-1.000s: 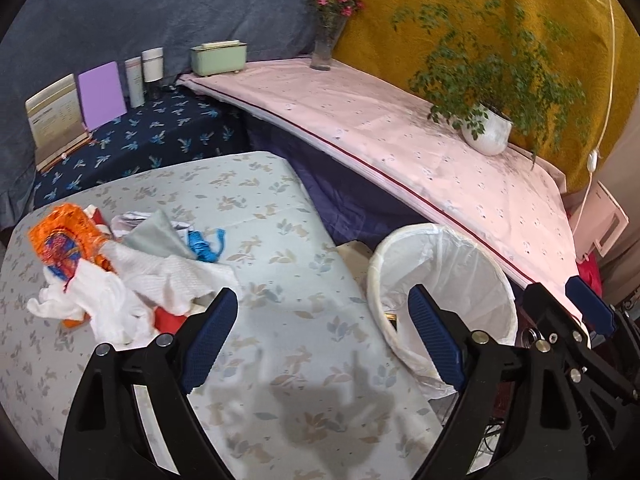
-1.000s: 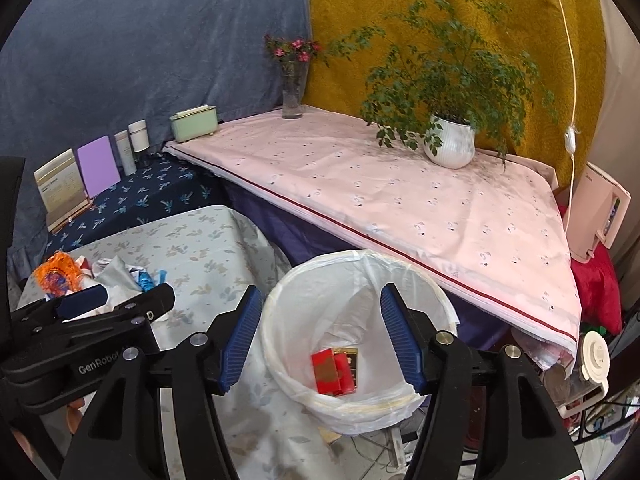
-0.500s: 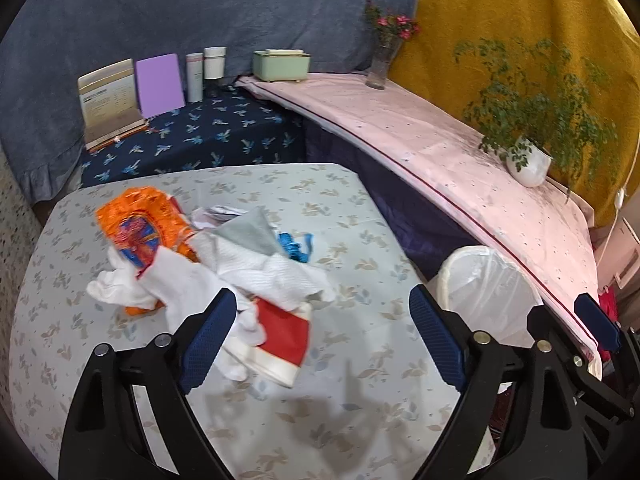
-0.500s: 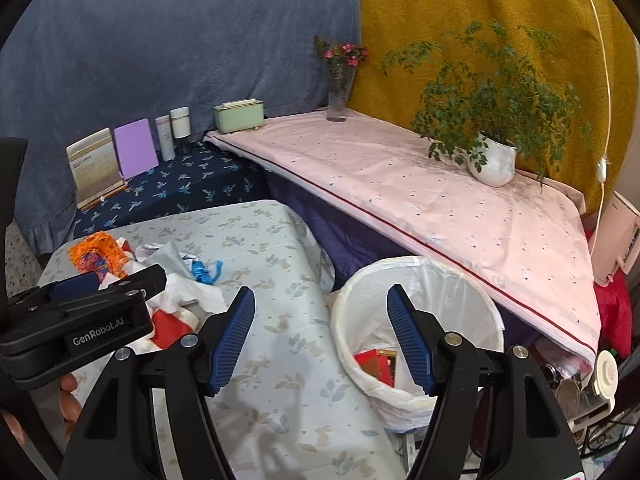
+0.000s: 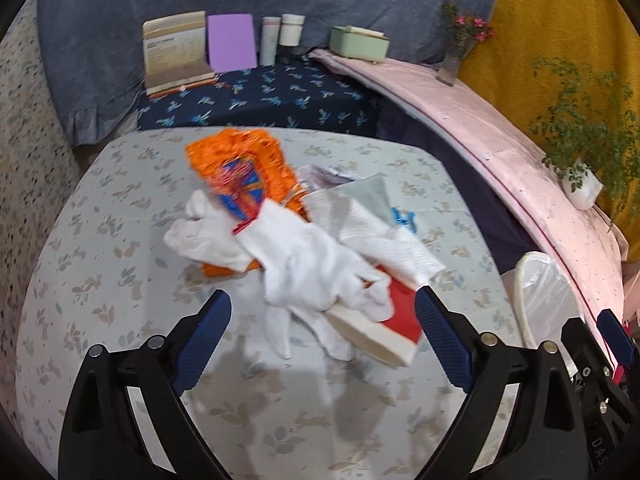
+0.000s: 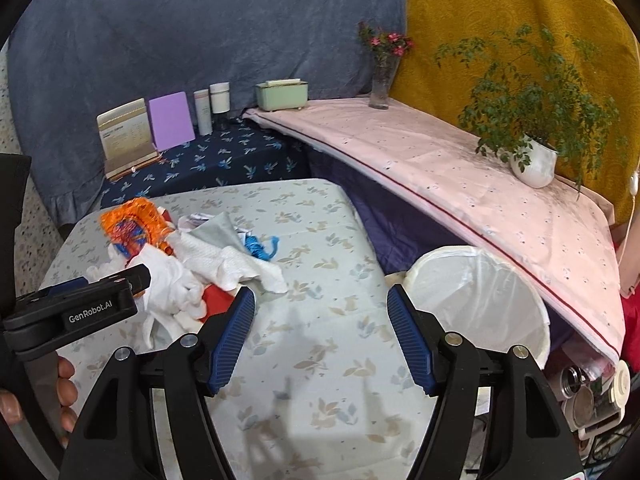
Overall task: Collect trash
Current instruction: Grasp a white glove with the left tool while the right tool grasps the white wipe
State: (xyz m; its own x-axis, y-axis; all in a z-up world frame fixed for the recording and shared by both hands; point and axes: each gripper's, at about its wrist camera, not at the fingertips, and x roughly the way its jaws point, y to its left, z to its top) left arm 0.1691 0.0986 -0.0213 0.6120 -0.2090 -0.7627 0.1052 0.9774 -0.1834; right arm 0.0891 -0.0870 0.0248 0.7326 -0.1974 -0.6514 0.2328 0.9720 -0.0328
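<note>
A heap of trash lies on the pale leaf-print table (image 5: 120,264): an orange wrapper (image 5: 240,168), a white glove (image 5: 308,264), a white paper towel (image 5: 384,236), a blue scrap (image 5: 404,220) and a red-and-cream box (image 5: 384,328). My left gripper (image 5: 320,298) hovers just short of the heap. Its jaws are opening, with the glove's fingers and the box's end between the tips and no pad touching them. My right gripper (image 6: 320,291) stands open over bare tablecloth, right of the heap (image 6: 208,264). The white-lined bin (image 6: 480,300) stands past the table's right edge.
A pink-covered shelf (image 6: 440,160) runs behind the bin with a potted plant (image 6: 532,160), a vase (image 6: 380,80) and a green box (image 6: 282,94). Cards and bottles (image 6: 208,108) stand on dark blue cloth behind the table. A hand (image 6: 64,392) holds the left tool.
Both views have swung left, away from the bin and toward the heap. The heap now sits right in front of the left gripper, and the bin has slid to the right edge.
</note>
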